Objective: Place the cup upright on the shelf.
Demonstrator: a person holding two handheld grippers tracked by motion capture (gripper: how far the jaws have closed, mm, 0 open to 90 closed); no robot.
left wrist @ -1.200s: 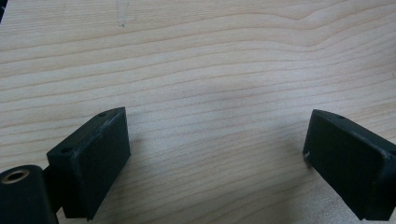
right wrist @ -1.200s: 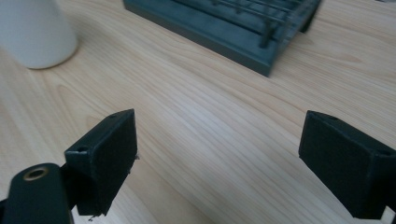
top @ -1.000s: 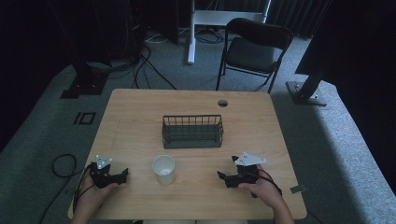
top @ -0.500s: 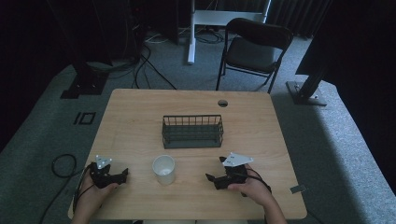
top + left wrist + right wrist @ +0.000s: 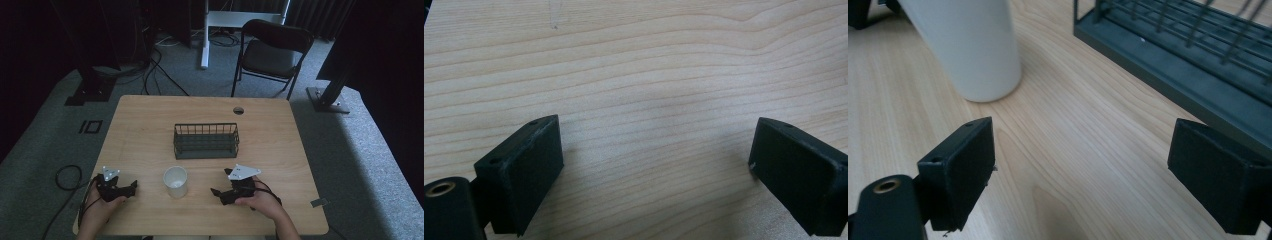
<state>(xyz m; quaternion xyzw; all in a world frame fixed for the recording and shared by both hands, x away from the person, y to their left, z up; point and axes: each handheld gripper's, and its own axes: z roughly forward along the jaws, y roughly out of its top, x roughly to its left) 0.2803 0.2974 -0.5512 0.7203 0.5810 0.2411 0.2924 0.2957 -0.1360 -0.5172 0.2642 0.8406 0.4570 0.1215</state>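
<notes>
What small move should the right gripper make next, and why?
Probably ease the right gripper left toward the white cylindrical cup. Its fingers stand open and empty, and the cup stands upright, apart from them, ahead-left in the right gripper view.

Black folding chair [image 5: 272, 52] beyond table; cables [image 5: 155, 60] on grey carpet [image 5: 350, 150].

Bare table [image 5: 280, 130] surrounds the white cup [image 5: 175, 181] and wire basket [image 5: 205, 140], the only obstacles.
</notes>
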